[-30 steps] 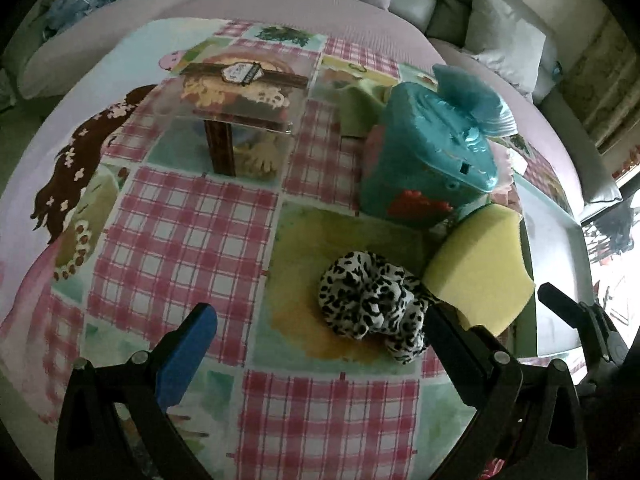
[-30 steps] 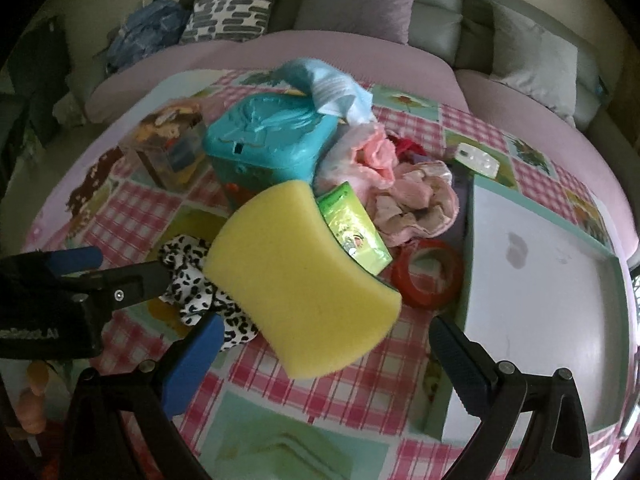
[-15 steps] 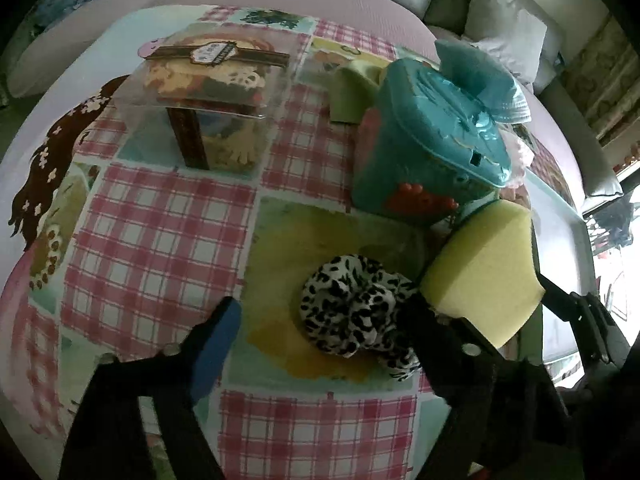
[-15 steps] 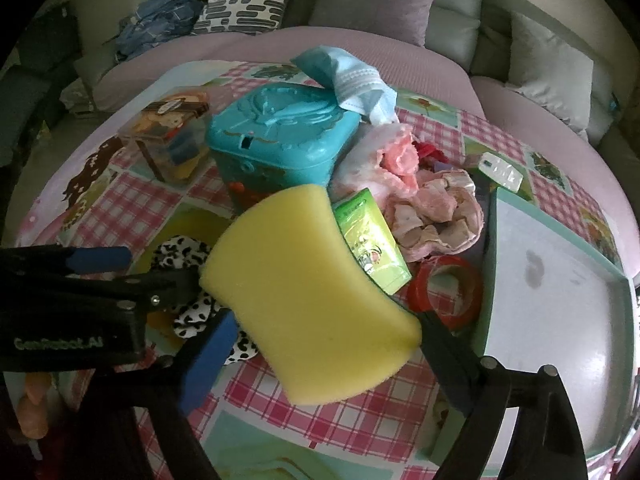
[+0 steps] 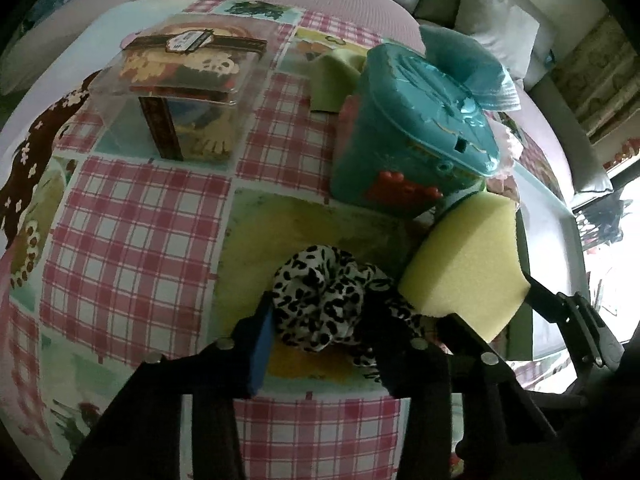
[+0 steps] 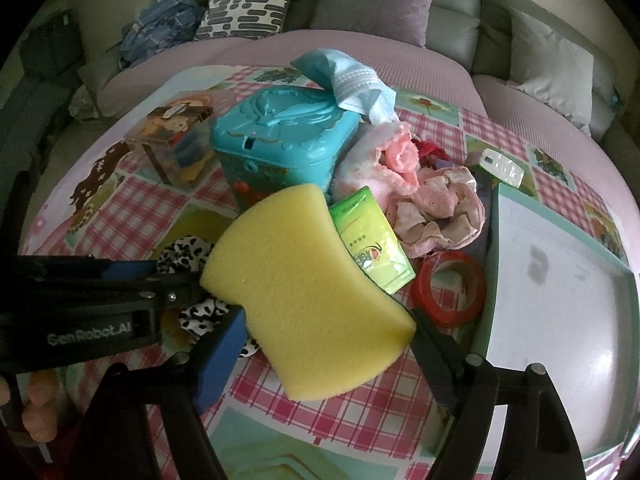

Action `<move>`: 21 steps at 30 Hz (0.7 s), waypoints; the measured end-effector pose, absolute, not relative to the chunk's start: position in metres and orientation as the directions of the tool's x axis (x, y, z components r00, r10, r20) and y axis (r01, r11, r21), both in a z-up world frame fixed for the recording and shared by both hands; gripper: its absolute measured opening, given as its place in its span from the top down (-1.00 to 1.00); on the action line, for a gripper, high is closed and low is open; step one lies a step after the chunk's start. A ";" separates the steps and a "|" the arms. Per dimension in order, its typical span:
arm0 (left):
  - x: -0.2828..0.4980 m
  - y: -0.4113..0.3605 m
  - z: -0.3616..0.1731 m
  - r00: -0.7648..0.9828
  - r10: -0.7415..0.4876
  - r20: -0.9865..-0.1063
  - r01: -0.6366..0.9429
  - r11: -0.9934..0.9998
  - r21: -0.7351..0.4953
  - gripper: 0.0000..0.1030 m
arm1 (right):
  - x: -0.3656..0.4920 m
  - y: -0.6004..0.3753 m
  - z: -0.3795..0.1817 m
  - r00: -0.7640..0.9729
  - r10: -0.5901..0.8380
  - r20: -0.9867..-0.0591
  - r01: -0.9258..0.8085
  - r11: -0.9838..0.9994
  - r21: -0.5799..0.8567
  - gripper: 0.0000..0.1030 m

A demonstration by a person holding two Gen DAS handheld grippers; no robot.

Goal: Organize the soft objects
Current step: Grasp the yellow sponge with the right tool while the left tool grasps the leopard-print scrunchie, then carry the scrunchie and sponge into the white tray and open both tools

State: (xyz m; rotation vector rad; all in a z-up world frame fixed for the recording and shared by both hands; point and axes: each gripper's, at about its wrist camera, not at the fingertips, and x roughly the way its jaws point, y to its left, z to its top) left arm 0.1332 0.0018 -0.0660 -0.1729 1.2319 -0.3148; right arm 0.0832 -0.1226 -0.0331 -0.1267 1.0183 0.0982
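Note:
A leopard-print scrunchie (image 5: 320, 292) lies on the checked tablecloth between the fingers of my left gripper (image 5: 320, 308). Its jaws are closing, and both pads touch the scrunchie's sides. A yellow sponge (image 6: 300, 300) rests tilted on a green packet (image 6: 372, 240). My right gripper (image 6: 326, 318) is around the sponge with its jaws closing, and both pads touch its edges. The right wrist view shows the left gripper (image 6: 176, 276) low on the left over the scrunchie (image 6: 180, 252). In the left wrist view the sponge (image 5: 464, 264) sits just right of the scrunchie.
A teal lidded box (image 6: 280, 140) with a blue face mask (image 6: 348, 80) on it stands behind the sponge. Pink cloths (image 6: 436, 208) and a red tape ring (image 6: 476, 280) lie near a white tray (image 6: 560, 300). A clear gift box (image 5: 188, 80) stands far left. A sofa runs behind.
My left gripper came down and forward over the scrunchie, and its jaws narrowed from wide apart onto it. The right jaws narrowed onto the sponge's edges.

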 end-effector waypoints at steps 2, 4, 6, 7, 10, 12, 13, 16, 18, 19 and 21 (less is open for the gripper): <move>0.132 0.001 -0.066 0.298 -0.330 -0.896 0.148 0.943 -0.298 0.32 | 0.082 -0.123 -0.033 0.521 0.027 -0.853 -0.141 0.988 -0.055 -0.58; 0.130 -0.001 -0.065 0.296 -0.327 -0.898 0.152 0.944 -0.294 0.40 | 0.081 -0.123 -0.032 0.521 0.030 -0.853 -0.140 0.989 -0.051 -0.57; 0.128 0.000 -0.062 0.294 -0.327 -0.898 0.155 0.943 -0.293 0.43 | 0.080 -0.124 -0.030 0.520 0.037 -0.853 -0.136 0.990 -0.041 -0.57; 0.126 0.003 -0.058 0.292 -0.327 -0.899 0.154 0.944 -0.293 0.45 | 0.079 -0.124 -0.029 0.520 0.040 -0.853 -0.134 0.990 -0.036 -0.57; 0.121 0.004 -0.052 0.300 -0.325 -0.897 0.153 0.944 -0.291 0.48 | 0.076 -0.124 -0.023 0.524 0.047 -0.850 -0.128 0.991 -0.024 -0.57; 0.120 0.006 -0.048 0.308 -0.325 -0.894 0.152 0.945 -0.291 0.48 | 0.074 -0.123 -0.020 0.530 0.049 -0.847 -0.125 0.992 -0.021 -0.57; 0.119 0.007 -0.045 0.312 -0.324 -0.893 0.149 0.945 -0.291 0.48 | 0.073 -0.123 -0.017 0.533 0.050 -0.845 -0.123 0.992 -0.019 -0.57; 0.115 0.011 -0.038 0.323 -0.325 -0.889 0.141 0.945 -0.295 0.48 | 0.071 -0.123 -0.010 0.540 0.049 -0.840 -0.113 0.993 -0.014 -0.57; 0.113 0.016 -0.033 0.328 -0.332 -0.884 0.140 0.943 -0.302 0.48 | 0.070 -0.125 -0.006 0.543 0.050 -0.838 -0.108 0.994 -0.010 -0.57; 0.112 0.016 -0.029 0.332 -0.334 -0.882 0.141 0.942 -0.304 0.48 | 0.069 -0.125 -0.003 0.546 0.046 -0.837 -0.102 0.995 -0.011 -0.57; 0.110 0.017 -0.022 0.342 -0.334 -0.878 0.142 0.942 -0.303 0.48 | 0.067 -0.128 0.001 0.546 0.034 -0.837 -0.084 0.996 -0.014 -0.57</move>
